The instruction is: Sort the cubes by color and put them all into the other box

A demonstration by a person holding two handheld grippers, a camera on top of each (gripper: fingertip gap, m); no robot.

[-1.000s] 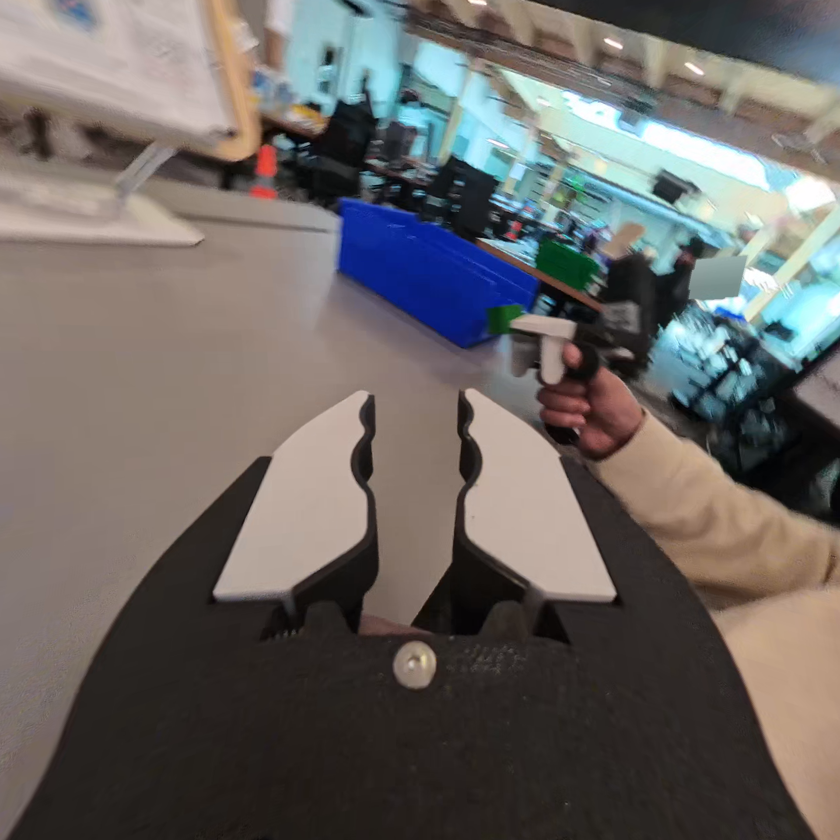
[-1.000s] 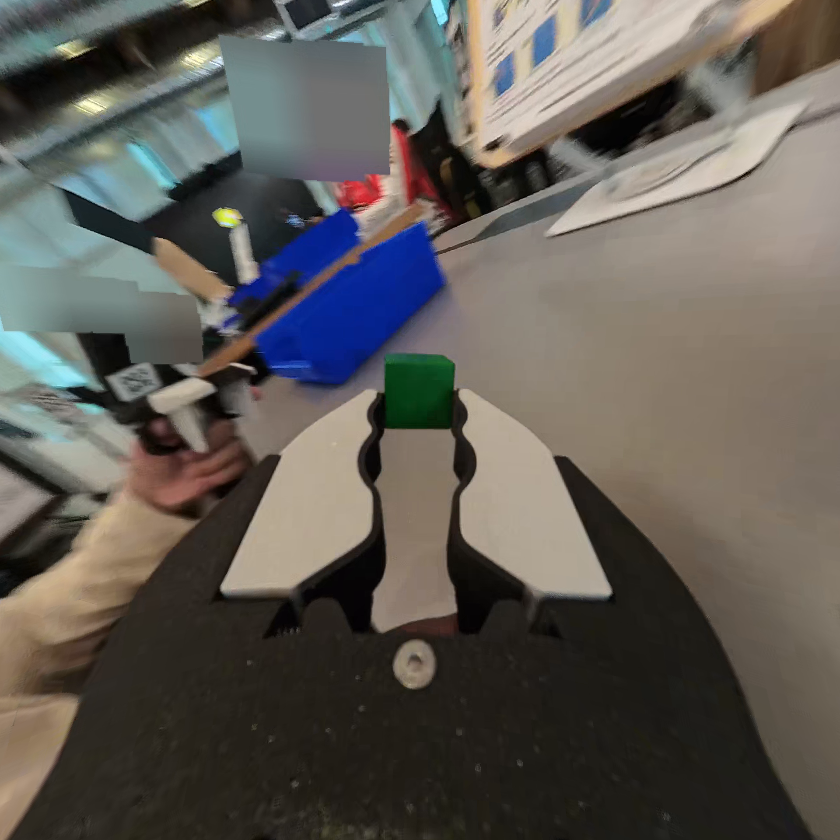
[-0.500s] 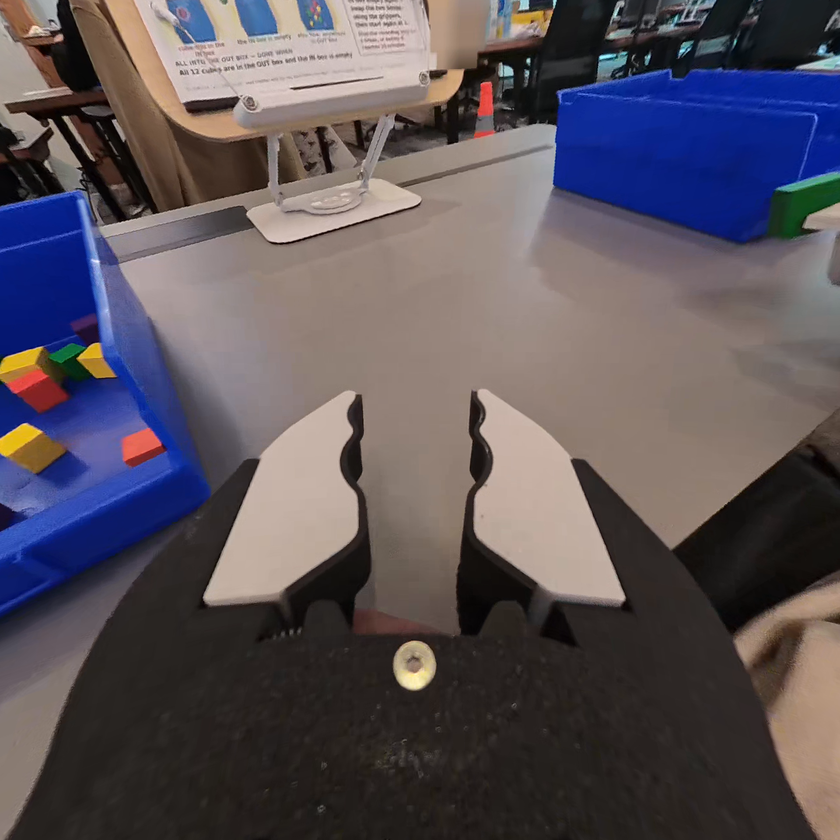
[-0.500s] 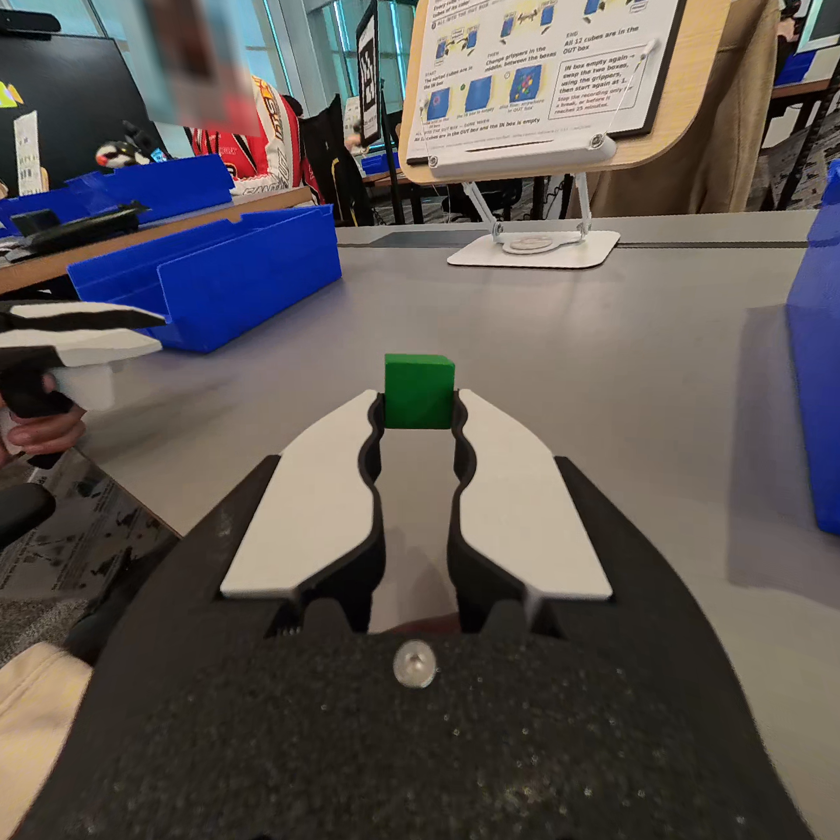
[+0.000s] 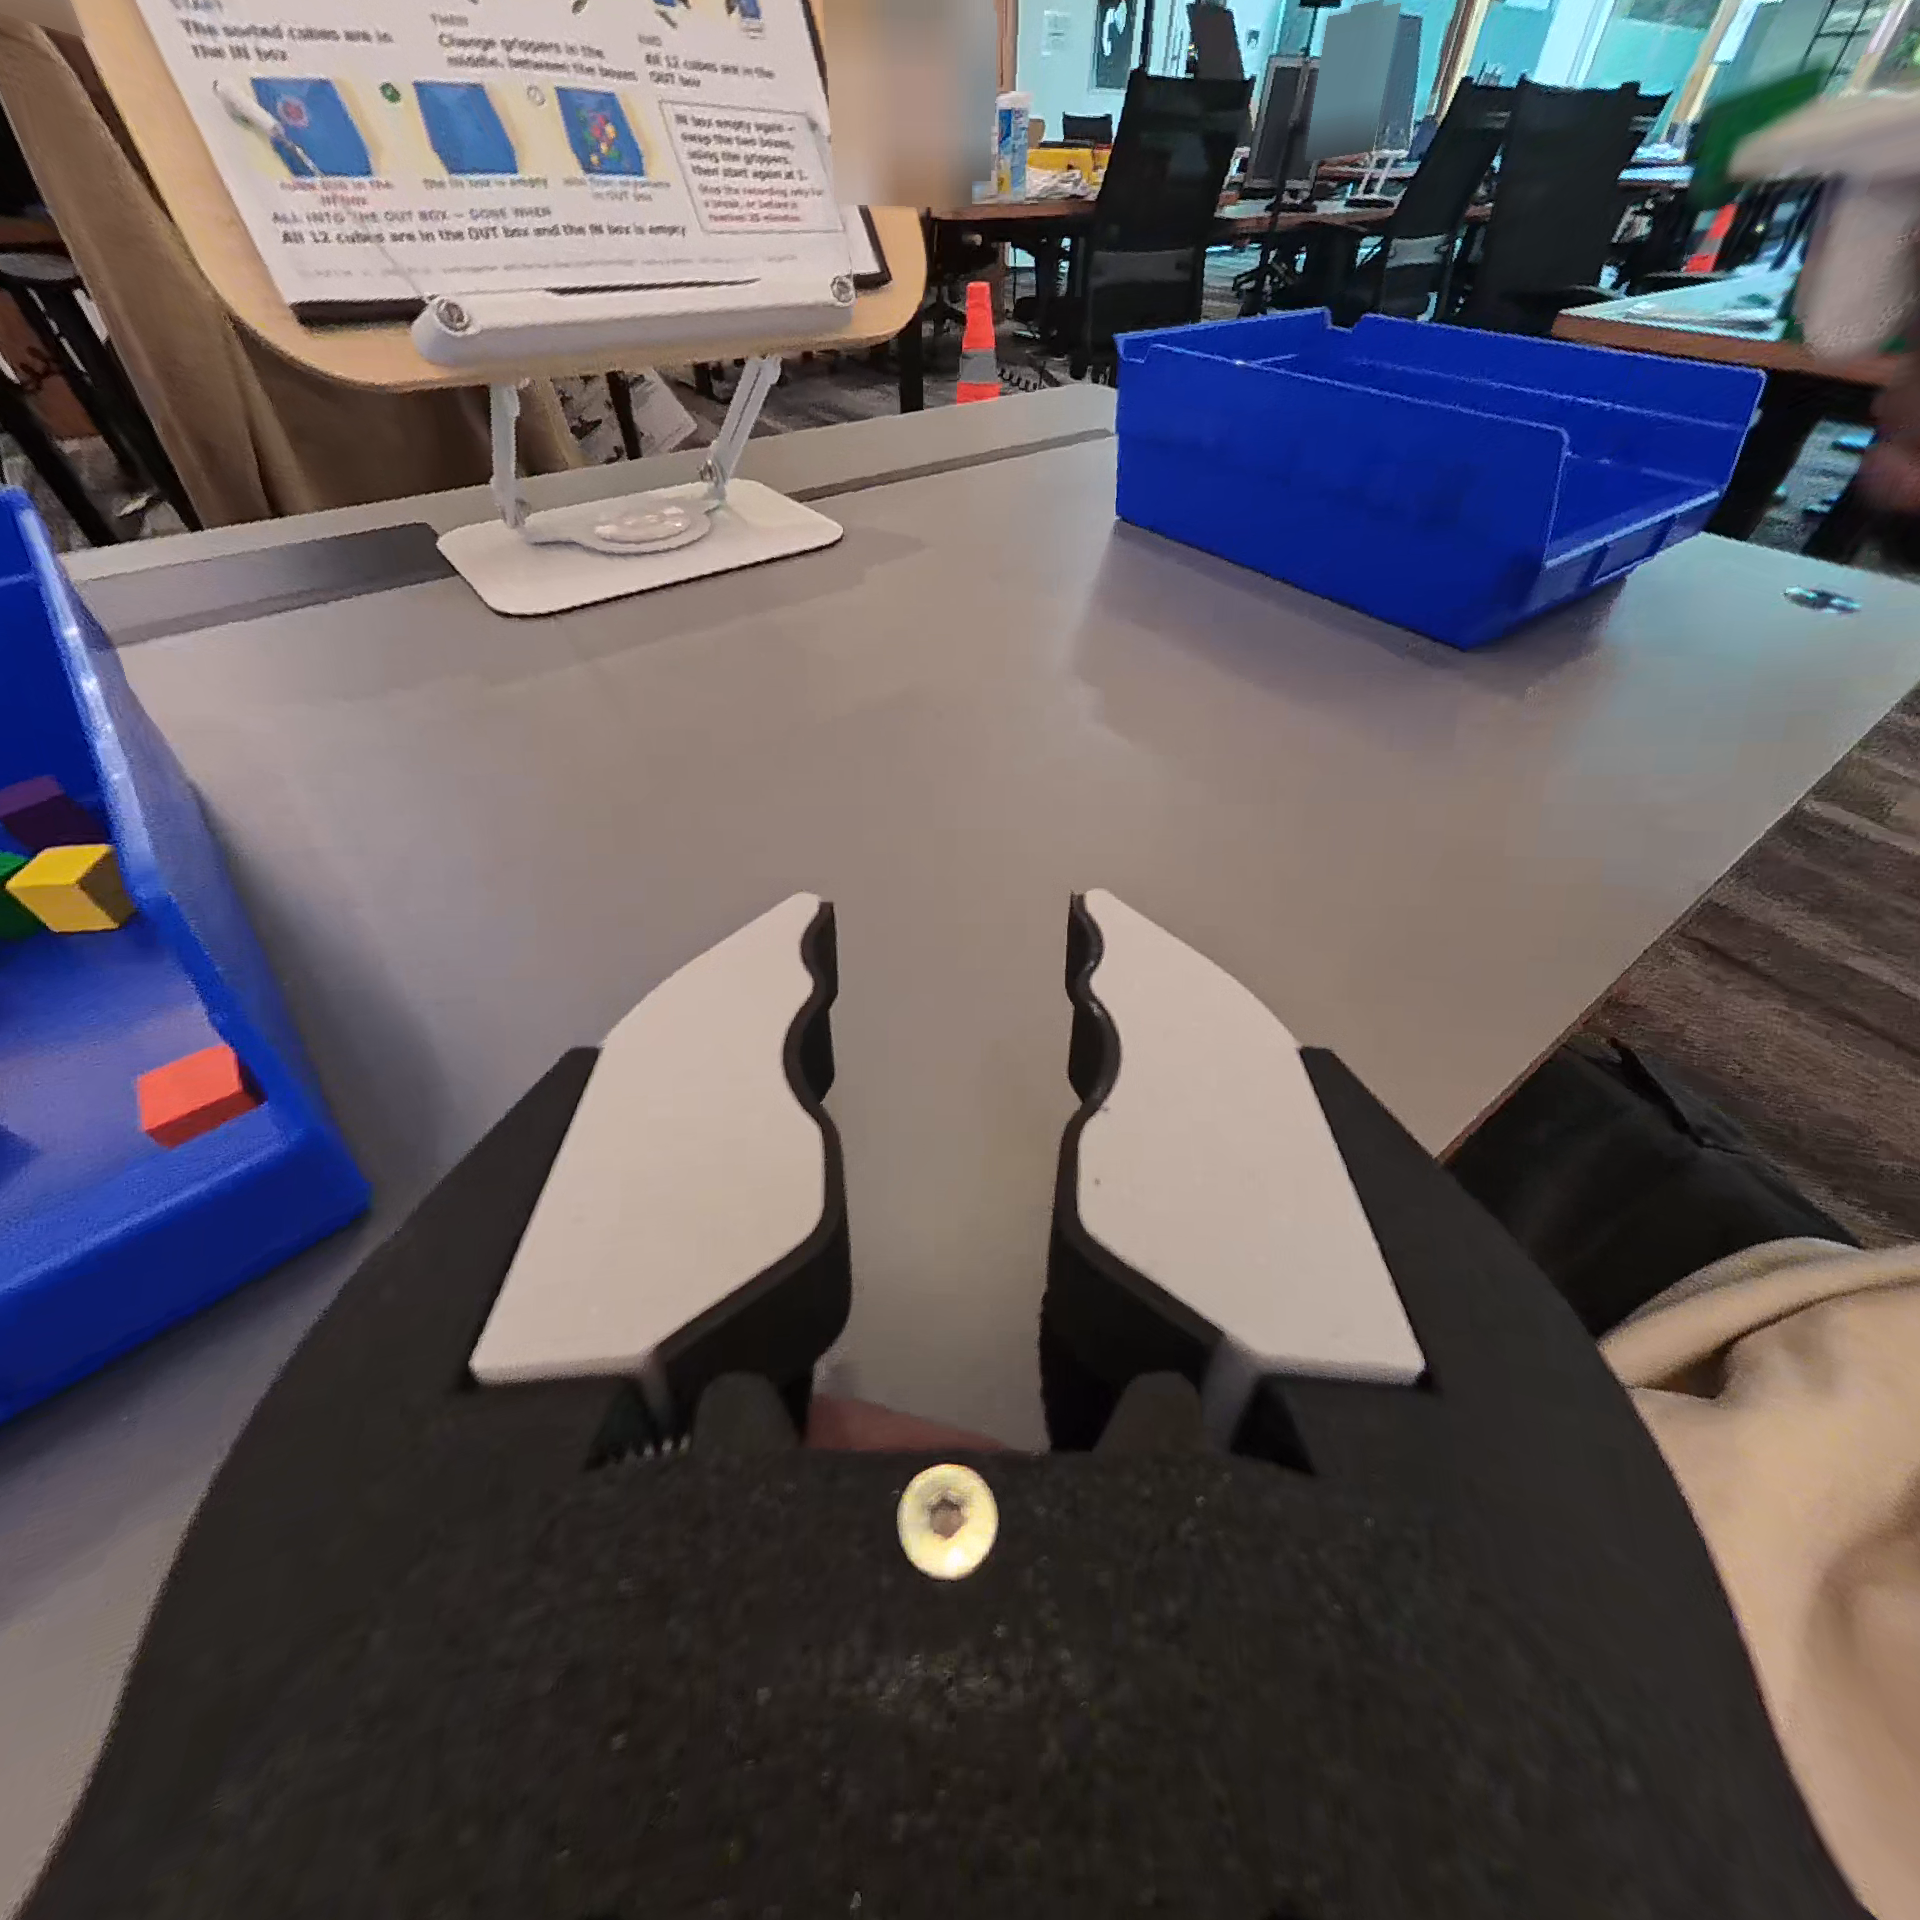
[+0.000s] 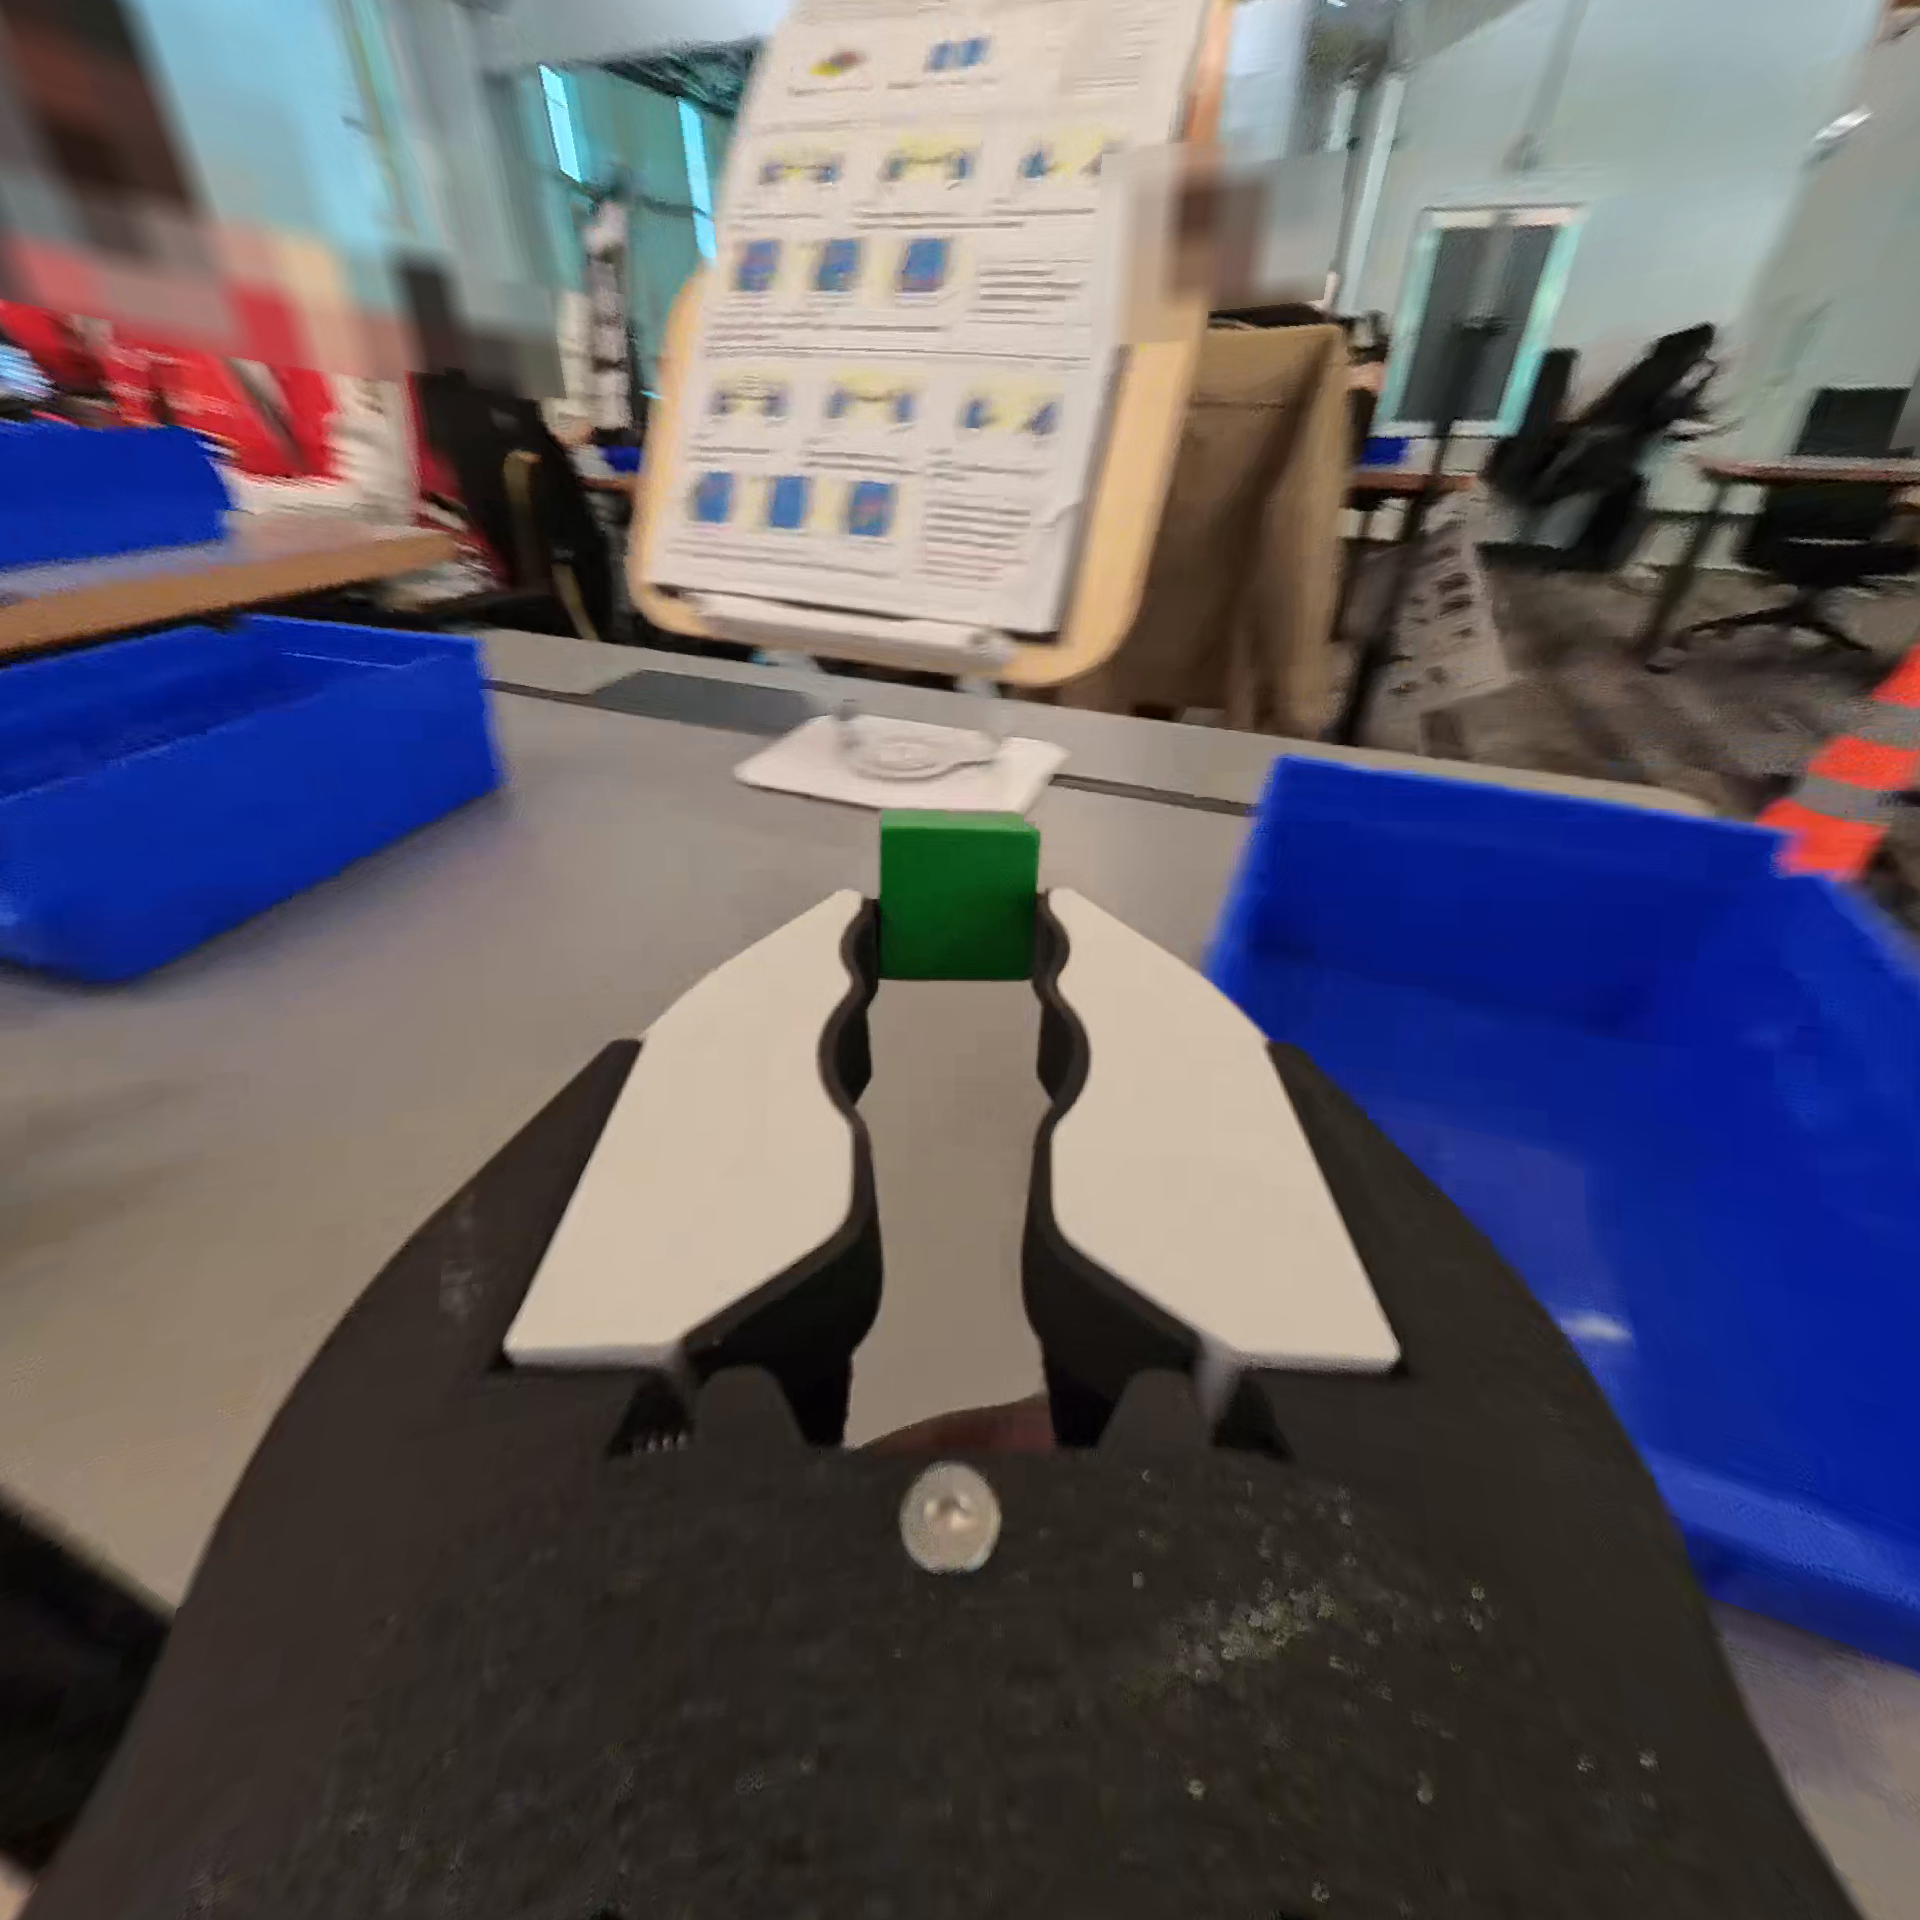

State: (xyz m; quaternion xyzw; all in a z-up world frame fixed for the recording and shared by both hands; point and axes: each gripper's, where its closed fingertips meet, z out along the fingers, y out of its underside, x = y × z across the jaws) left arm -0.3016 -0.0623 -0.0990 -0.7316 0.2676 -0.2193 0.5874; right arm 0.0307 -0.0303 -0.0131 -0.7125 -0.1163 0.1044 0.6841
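Right tongs (image 6: pixel 958 896) grip a green cube (image 6: pixel 957 896); left tongs (image 5: pixel 948 914) gape empty above the table (image 5: pixel 935 727).

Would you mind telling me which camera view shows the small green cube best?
The right wrist view: the small green cube sits sharp and central, clamped between the right gripper fingertips. The left wrist view catches only a blurred green patch at its top right edge.

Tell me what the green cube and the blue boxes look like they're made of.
Green cube: probably painted wood, with a flat matte face and crisp edges. Blue boxes: moulded plastic with a slight sheen, thin walls and a rolled rim.
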